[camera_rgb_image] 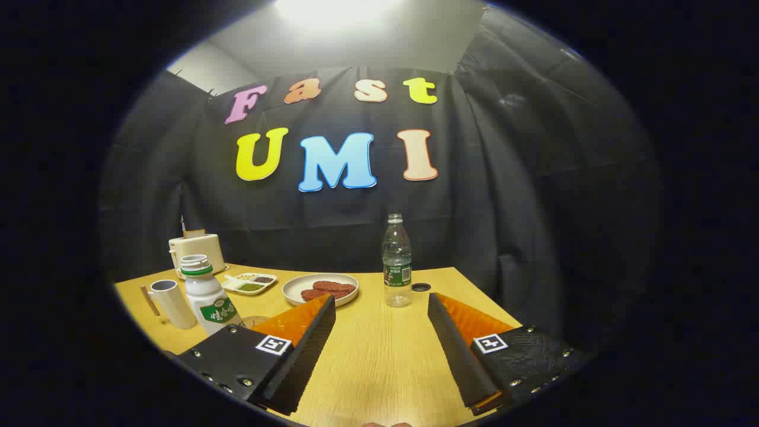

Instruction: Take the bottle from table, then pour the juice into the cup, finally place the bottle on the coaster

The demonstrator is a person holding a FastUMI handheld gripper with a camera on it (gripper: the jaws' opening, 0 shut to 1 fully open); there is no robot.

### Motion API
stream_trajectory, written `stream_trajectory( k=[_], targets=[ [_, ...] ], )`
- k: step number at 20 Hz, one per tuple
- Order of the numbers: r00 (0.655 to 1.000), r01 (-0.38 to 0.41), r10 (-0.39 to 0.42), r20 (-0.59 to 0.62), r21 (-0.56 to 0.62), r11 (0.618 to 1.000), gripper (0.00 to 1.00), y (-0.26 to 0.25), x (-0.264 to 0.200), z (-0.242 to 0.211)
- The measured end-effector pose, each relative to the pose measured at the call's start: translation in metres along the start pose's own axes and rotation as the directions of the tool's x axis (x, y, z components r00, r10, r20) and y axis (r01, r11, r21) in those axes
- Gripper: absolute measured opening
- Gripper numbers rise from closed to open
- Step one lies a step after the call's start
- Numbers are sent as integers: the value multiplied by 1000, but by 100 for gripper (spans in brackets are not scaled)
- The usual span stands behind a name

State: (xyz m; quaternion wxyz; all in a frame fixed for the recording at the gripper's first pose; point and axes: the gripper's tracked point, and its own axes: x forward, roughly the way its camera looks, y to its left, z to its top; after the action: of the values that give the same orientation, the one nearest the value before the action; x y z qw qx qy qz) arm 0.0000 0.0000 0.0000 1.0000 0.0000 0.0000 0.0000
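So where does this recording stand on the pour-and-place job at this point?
Nothing looks done yet. The gripper is open, its fingers wide apart over bare table and holding nothing. The clear bottle stands upright just beyond the fingers, ungrasped. A white bottle and the cup stand beside the left finger. Grasping, pouring and setting the bottle on the coaster all remain.

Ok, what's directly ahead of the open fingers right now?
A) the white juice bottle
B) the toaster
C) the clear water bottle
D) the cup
C: the clear water bottle stands upright on the table, beyond the gap of the open gripper. The white bottle and the cup sit off past the left finger, with the toaster behind them.
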Motion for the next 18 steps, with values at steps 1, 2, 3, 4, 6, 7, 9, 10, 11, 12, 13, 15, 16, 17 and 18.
stream_trajectory(
  k=[1, 2, 3, 4, 6, 7, 9, 10, 11, 12, 13, 15, 16, 17, 18],
  targets=[
    [1000, -2, 2, -1, -12, 1000, 96, 10, -5, 6],
    [1000, 2, -2, -11, -24, 1000, 96, 18, -10, 7],
    [1000, -6, 5, -17, -26, 1000, 96, 28, -15, 9],
    [1000, -25, 25, -11, -27, 999, 96, 40, -21, 13],
    [999, -40, 40, 4, -11, 999, 96, 54, -29, 19],
    [999, -46, 46, 9, -8, 999, 96, 58, -34, 21],
    [998, -52, 53, 28, -11, 999, 96, 66, -44, 27],
    [998, -54, 55, 22, -13, 998, 96, 69, -47, 25],
    [998, -66, 66, 23, -9, 998, 96, 74, -51, 24],
    [996, -81, 81, 27, -5, 997, 96, 82, -53, 25],
    [995, -92, 92, 25, -7, 996, 96, 87, -55, 24],
    [993, -115, 115, 12, -11, 993, 96, 97, -56, 16],
    [992, -124, 124, 14, -10, 992, 96, 103, -56, 14],
    [991, -136, 136, 17, -7, 991, 96, 109, -56, 13],
    [989, -144, 144, 14, -6, 990, 96, 116, -55, 7]
  ],
)
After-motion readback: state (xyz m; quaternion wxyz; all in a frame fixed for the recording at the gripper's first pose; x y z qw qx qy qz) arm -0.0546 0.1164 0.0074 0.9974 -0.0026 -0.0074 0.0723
